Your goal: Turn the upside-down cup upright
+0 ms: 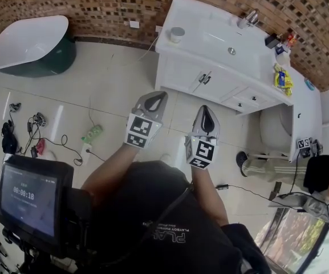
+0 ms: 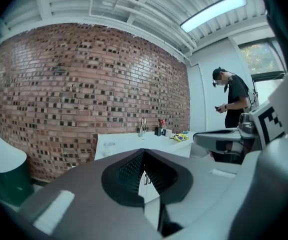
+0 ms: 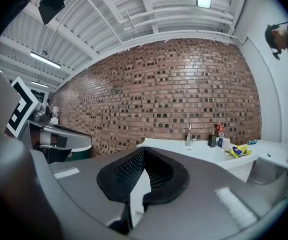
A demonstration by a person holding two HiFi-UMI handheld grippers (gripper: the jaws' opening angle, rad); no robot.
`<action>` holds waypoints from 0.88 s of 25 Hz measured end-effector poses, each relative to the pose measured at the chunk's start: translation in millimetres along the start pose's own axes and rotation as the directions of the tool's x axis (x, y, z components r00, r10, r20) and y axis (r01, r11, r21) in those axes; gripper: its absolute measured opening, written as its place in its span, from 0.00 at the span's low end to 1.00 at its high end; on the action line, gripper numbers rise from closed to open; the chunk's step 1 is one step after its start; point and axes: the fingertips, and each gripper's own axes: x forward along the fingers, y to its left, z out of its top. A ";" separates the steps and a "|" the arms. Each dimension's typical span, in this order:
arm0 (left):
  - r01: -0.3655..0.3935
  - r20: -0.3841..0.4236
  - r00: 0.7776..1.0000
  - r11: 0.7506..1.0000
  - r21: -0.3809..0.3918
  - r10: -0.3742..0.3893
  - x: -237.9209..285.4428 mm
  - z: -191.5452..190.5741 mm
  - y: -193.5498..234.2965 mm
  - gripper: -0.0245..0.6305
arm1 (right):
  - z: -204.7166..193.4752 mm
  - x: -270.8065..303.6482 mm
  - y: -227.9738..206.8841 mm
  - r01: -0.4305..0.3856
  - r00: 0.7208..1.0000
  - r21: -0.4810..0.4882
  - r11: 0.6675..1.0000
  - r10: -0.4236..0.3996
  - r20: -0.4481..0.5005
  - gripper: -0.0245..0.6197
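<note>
A small pale cup (image 1: 177,34) stands on the left end of the white vanity counter (image 1: 210,39); in the left gripper view the cup (image 2: 109,147) shows as translucent on the counter (image 2: 129,141). Both grippers hang in the air over the tiled floor, well short of the vanity. My left gripper (image 1: 159,97) has its jaws together with nothing between them (image 2: 144,153). The right gripper (image 1: 207,113) is likewise shut and empty (image 3: 144,152). The right gripper view shows the counter (image 3: 203,151), but the cup is hidden there.
A tap (image 1: 248,19), small bottles (image 1: 281,40) and a yellow packet (image 1: 283,79) sit on the counter. A white-and-green bathtub (image 1: 30,41) stands far left, a toilet (image 1: 275,130) right. Cables and a power strip (image 1: 91,133) lie on the floor. A person (image 2: 233,99) stands at right.
</note>
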 end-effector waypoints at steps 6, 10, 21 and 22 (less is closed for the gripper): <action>-0.004 0.018 1.000 0.995 0.103 0.003 -3.5 6.7 -6.5 0.04 | -9.7 -3.6 5.7 -0.023 0.999 -0.027 0.999 0.022 -0.035 0.05; -0.007 0.028 1.000 0.996 0.084 0.005 -6.4 8.4 -12.1 0.04 | -9.8 -8.5 8.1 -0.041 0.999 -0.035 0.999 0.039 -0.034 0.05; -0.014 0.015 1.000 0.997 0.074 0.013 -10.9 4.6 -12.1 0.04 | -6.6 -12.6 12.0 -0.057 0.998 -0.030 0.998 0.056 -0.012 0.06; -0.013 0.013 1.000 0.997 0.076 0.012 -10.9 4.3 -13.0 0.04 | -6.6 -12.8 12.1 -0.058 0.998 -0.030 0.998 0.058 -0.011 0.06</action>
